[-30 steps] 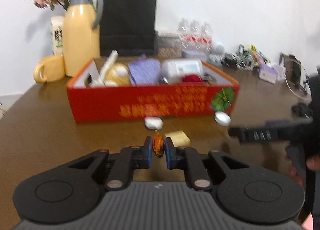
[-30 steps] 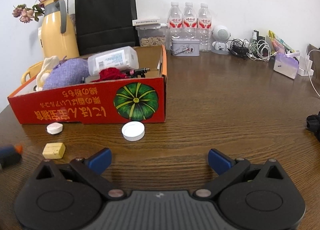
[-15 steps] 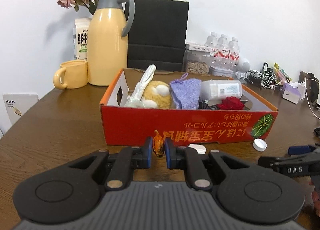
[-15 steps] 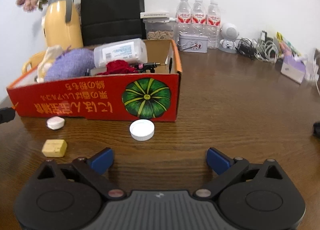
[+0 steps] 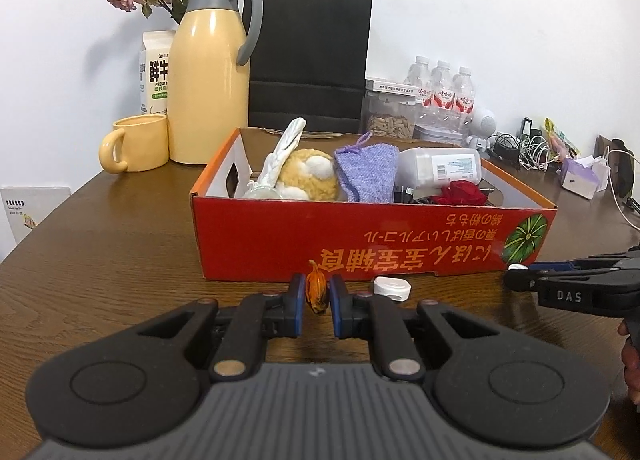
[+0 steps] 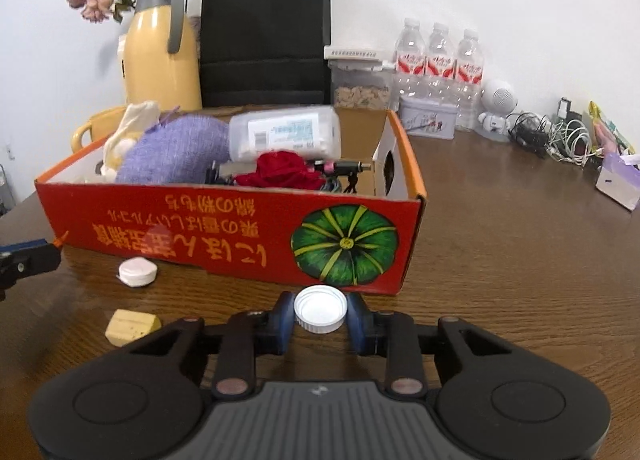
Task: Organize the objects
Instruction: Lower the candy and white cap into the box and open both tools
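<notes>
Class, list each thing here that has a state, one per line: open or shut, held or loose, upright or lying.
Left gripper: shut on the orange pod.
Right gripper: closing, white cap between its fingers.
Red box: open-topped, holding things.
Yellow jug: upright, lid on.
Round white case: loose on the table.
Yellow block: loose.

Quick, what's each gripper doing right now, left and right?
Left gripper: shut on a small orange dried fruit.
Right gripper: jaws closing around a round white plastic bottle cap beside the red cardboard box.
</notes>
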Demonstrator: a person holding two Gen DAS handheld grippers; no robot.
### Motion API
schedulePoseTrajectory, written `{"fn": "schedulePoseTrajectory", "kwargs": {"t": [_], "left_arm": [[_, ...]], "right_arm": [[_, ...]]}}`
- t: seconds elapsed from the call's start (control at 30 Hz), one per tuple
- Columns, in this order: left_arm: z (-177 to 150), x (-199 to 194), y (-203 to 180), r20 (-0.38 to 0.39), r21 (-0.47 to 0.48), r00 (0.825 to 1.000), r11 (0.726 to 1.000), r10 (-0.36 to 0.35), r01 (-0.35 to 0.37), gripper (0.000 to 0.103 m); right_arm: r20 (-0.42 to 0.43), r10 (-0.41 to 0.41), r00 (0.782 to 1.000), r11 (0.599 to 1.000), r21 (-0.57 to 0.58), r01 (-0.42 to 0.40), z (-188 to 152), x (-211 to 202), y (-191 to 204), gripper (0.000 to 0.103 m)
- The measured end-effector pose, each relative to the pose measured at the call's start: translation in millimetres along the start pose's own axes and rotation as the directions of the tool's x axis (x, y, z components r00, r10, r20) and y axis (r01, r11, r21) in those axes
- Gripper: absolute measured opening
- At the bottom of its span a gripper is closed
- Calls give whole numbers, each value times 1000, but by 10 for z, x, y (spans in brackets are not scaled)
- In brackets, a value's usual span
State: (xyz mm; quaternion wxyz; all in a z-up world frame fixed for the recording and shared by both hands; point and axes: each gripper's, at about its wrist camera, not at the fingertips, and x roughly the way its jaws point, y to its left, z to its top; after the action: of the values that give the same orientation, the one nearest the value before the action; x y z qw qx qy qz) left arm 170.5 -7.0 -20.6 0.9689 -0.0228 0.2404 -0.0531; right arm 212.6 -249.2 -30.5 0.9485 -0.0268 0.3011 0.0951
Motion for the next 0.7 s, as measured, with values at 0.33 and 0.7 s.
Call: {"fn": "schedulePoseTrajectory", "kwargs": {"t": [0.33, 0.7], "left_arm": [[176, -198, -67, 62, 25, 998, 1000, -19, 18, 14], [818, -74, -208, 173, 29, 985, 999, -24, 19, 14]], "right_arm": [[105, 55, 993, 999, -2, -55, 84, -314, 69, 27], [249, 96, 964, 995, -53, -85, 709, -360, 346, 27]]}}
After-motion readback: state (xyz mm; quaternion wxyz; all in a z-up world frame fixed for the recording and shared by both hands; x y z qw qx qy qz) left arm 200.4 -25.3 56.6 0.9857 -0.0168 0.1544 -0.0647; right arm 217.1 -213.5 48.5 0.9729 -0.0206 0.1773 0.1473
